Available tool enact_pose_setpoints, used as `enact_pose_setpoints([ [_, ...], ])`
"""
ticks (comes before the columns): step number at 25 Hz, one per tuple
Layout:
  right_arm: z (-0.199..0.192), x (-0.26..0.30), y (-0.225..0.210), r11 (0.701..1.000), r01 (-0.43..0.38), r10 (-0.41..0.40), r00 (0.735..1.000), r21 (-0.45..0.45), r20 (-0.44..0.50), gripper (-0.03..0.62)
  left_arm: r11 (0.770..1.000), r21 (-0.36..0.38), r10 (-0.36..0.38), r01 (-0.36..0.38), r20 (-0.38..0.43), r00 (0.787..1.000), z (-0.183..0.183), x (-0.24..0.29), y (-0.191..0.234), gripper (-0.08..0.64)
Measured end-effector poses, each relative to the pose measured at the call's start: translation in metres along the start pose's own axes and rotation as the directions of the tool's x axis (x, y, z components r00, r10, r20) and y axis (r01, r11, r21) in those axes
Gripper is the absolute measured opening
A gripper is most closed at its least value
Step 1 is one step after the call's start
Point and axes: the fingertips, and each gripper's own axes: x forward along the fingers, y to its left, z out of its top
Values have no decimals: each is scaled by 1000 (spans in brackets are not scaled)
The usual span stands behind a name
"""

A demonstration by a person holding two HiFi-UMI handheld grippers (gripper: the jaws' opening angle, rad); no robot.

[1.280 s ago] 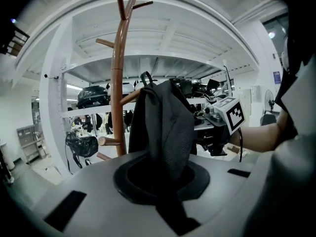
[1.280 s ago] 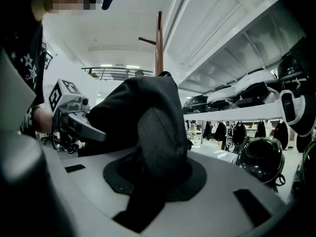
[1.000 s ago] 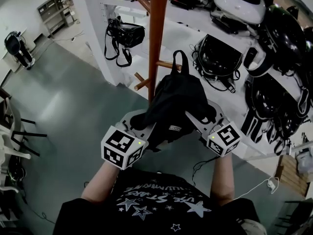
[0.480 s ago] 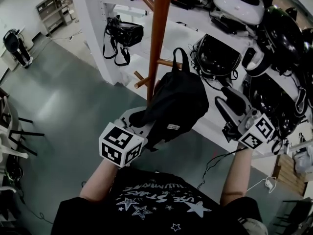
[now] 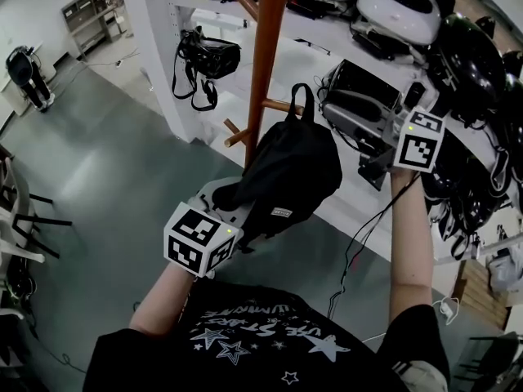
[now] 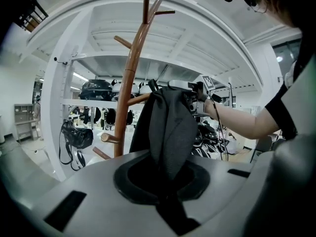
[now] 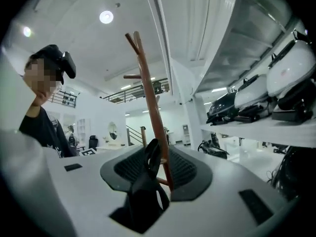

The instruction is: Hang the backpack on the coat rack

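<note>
The black backpack [image 5: 290, 170] is held up beside the brown coat rack pole [image 5: 266, 64]. Its top handle loop [image 5: 303, 98] stands just right of a short peg [image 5: 280, 107]. My left gripper [image 5: 229, 200] is shut on the backpack's lower end; in the left gripper view the dark fabric [image 6: 168, 127] runs down between the jaws of the left gripper [image 6: 166, 177]. My right gripper [image 5: 328, 98] is raised level with the handle, just to its right. Its jaws are closing, and the pads do not press on anything. In the right gripper view the loop [image 7: 151, 158] shows ahead of the right gripper [image 7: 154, 177], with the pole [image 7: 150, 102] behind.
White shelving [image 5: 163, 47] behind the rack holds helmets and headsets [image 5: 396, 6]. A black bag [image 5: 208, 55] hangs from the shelf at the left. A cable [image 5: 355, 251] trails under my right arm. Grey floor [image 5: 98, 186] spreads to the left, with chairs at its edge.
My right gripper has left the backpack's lower right side, risen up and to the right, and now points at the handle. The left gripper and the backpack have kept still.
</note>
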Motion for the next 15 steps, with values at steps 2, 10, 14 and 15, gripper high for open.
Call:
enact_pose_setpoints([
  [2, -6, 14, -2, 1000, -17, 18, 999, 20, -51, 151, 1000, -2, -6, 6, -1, 1000, 0, 0, -1, 51],
  [10, -16, 31, 0, 1000, -23, 22, 996, -9, -88, 52, 999, -24, -24, 24, 2, 1000, 0, 1, -6, 51],
  [14, -22, 25, -3, 994, 26, -38, 994, -106, -105, 38, 999, -29, -27, 27, 0, 1000, -5, 4, -9, 51],
  [15, -23, 24, -5, 990, 42, -57, 992, -132, -114, 37, 999, -27, -27, 27, -2, 1000, -5, 4, -10, 51],
])
